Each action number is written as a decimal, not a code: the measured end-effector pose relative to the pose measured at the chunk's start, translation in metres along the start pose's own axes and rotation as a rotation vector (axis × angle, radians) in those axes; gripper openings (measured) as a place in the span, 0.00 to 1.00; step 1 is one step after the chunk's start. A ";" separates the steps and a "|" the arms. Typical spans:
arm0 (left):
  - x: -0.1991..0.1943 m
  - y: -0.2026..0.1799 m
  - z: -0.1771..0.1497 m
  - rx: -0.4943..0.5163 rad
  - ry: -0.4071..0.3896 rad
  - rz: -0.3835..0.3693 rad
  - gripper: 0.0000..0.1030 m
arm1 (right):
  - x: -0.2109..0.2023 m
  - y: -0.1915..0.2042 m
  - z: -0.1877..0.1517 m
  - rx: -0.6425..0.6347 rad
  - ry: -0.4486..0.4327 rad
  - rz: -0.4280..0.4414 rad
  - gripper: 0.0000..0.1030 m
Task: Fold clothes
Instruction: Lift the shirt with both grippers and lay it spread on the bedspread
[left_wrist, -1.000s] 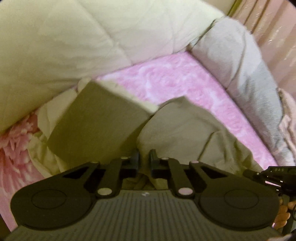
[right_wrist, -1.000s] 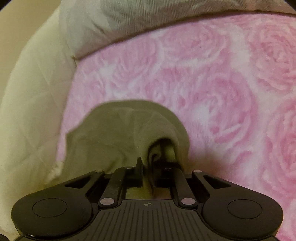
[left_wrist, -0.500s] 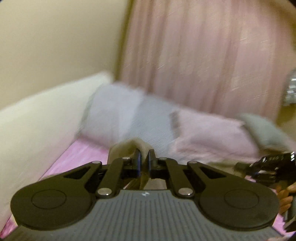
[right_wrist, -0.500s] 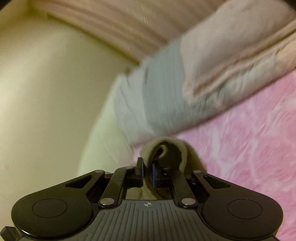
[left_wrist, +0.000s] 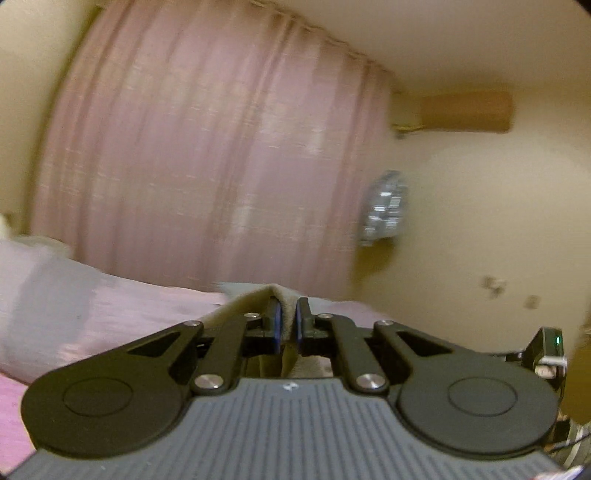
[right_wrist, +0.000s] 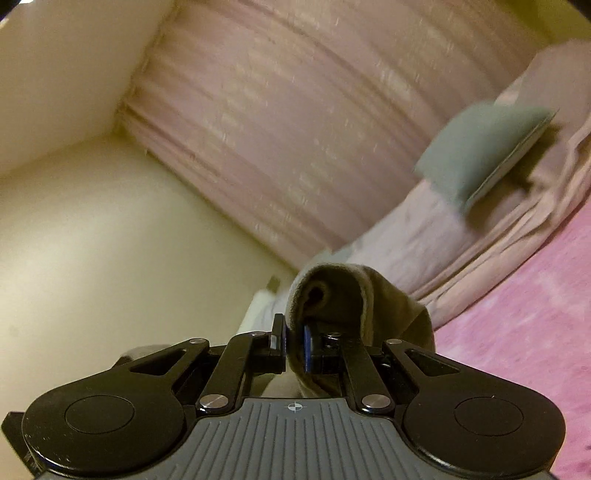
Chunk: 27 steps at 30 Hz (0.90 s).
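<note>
An olive-beige garment (left_wrist: 255, 301) is pinched by its edge in my left gripper (left_wrist: 287, 325), whose jaws are shut on the cloth. The same garment (right_wrist: 332, 291) bulges in a rolled fold over my right gripper (right_wrist: 295, 343), also shut on the fabric. Both grippers are raised high and point nearly level toward the curtain. Most of the garment hangs below the views, hidden behind the gripper bodies. At the right edge of the left wrist view, part of the right gripper's body (left_wrist: 546, 347) shows.
A pink curtain (left_wrist: 207, 155) fills the far wall, beside a cream wall (left_wrist: 480, 229) with a shiny ornament (left_wrist: 386, 206). Folded pink and grey bedding (right_wrist: 461, 229) with a grey-green cushion (right_wrist: 480, 147) lines the bed's far side. A pink rose-print bedspread (right_wrist: 535, 314) lies below.
Both grippers have swung up from the bed, carrying the garment. The views went from the bedspread and quilt to the curtain and walls. The jaws stayed shut on the cloth.
</note>
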<state>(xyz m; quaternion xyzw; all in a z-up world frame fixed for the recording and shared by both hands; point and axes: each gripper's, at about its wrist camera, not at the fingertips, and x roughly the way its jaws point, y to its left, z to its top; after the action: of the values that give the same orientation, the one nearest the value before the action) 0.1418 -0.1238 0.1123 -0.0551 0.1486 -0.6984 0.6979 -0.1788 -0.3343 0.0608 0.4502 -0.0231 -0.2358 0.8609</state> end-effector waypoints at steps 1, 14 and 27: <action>0.016 -0.014 0.000 -0.003 0.021 -0.023 0.06 | -0.020 -0.003 0.006 0.005 -0.020 -0.030 0.07; 0.126 -0.080 -0.180 -0.084 0.773 0.226 0.17 | -0.162 -0.093 -0.013 0.135 0.104 -0.757 0.95; 0.013 -0.093 -0.228 0.160 0.896 0.282 0.32 | -0.149 -0.093 -0.177 -0.243 0.433 -0.951 0.95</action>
<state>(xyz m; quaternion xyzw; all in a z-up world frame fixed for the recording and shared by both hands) -0.0119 -0.1084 -0.0792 0.3260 0.3868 -0.5612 0.6551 -0.3024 -0.1801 -0.0918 0.3463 0.3891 -0.5027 0.6899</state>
